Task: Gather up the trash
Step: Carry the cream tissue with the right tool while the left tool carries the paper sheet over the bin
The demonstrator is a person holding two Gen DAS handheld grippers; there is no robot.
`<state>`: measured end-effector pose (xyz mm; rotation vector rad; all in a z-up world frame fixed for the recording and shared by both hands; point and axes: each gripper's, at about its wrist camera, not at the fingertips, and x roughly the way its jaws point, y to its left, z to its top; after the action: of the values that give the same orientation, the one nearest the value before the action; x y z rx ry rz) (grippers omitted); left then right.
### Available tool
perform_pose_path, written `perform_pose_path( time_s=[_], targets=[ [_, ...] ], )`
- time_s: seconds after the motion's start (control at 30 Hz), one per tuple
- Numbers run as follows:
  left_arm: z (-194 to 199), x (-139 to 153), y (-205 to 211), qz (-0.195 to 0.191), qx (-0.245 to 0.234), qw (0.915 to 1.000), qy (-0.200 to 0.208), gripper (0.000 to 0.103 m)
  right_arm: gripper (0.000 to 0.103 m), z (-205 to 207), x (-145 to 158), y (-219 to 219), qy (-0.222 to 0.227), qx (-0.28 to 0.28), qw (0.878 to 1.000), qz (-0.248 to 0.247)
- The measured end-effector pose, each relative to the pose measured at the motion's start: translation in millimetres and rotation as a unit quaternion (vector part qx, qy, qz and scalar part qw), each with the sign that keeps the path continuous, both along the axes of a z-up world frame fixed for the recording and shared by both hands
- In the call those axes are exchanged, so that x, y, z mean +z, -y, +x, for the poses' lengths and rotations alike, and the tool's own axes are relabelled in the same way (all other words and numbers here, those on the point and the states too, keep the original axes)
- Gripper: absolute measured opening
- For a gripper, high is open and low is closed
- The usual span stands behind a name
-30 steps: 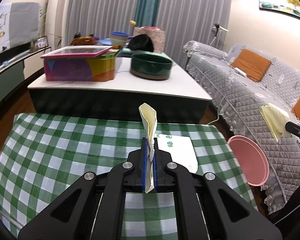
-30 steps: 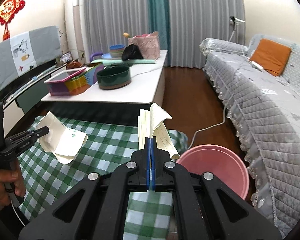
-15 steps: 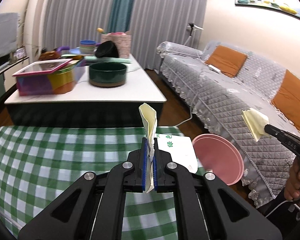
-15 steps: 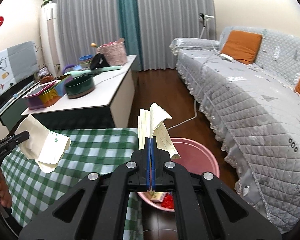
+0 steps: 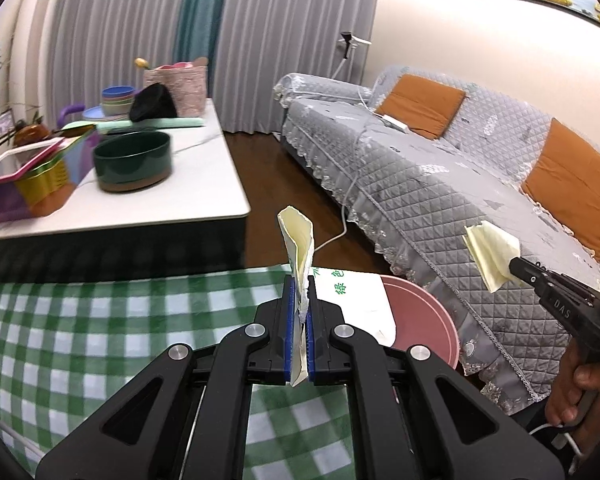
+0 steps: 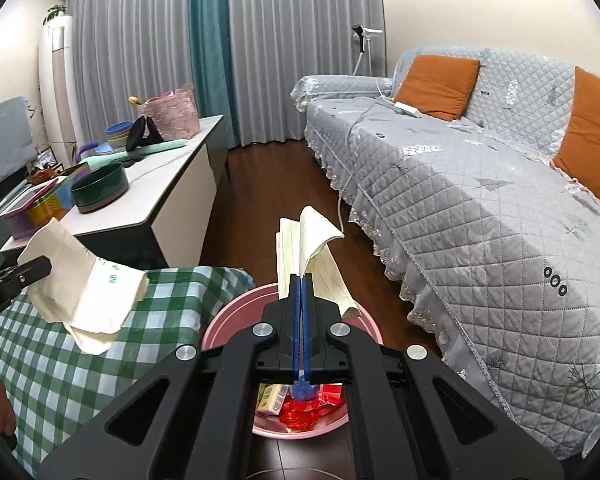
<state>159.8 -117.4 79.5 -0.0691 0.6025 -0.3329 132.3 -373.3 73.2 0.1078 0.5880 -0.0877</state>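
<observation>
My left gripper [image 5: 299, 280] is shut on a cream paper bag with green print [image 5: 298, 242], held above the green checked tablecloth [image 5: 100, 320]. The bag also shows in the right wrist view [image 6: 84, 288]. My right gripper [image 6: 301, 280] is shut on a folded sheet of lined yellow paper [image 6: 312, 244] and holds it over the pink bin [image 6: 228, 320]. The bin holds red wrappers and other trash [image 6: 304, 408]. In the left wrist view the bin [image 5: 424, 320] stands beside the table's right edge, with the right gripper [image 5: 514, 266] and its paper [image 5: 490, 248] above and to its right.
A white coffee table [image 5: 140, 200] behind carries a dark green bowl [image 5: 132, 162], a colourful tin [image 5: 28, 184] and stacked bowls. A grey quilted sofa [image 6: 480, 200] with orange cushions runs along the right. Dark wood floor [image 6: 272, 184] lies between, with a white cable across it.
Both grippers have swung to the right with their papers. The right gripper has come over the pink bin, whose contents now show. Both stay shut.
</observation>
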Motion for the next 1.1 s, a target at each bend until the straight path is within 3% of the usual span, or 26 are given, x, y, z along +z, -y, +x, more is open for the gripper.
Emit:
perform_pose_path(
  time_s=[0.5, 1.1],
  targets=[
    [39.0, -13.8, 64.6, 0.015, -0.046, 0.9987, -0.014, 0.004, 0.001, 22.1, -14.1, 7.5, -0.015, -0.008, 1.000, 0.007],
    [66.7, -39.2, 103.3, 0.024, -0.071, 0.9965, -0.037, 0.005, 0.001, 33.3, -24.9, 7.3, -0.028, -0.007, 1.000, 0.007]
  ],
)
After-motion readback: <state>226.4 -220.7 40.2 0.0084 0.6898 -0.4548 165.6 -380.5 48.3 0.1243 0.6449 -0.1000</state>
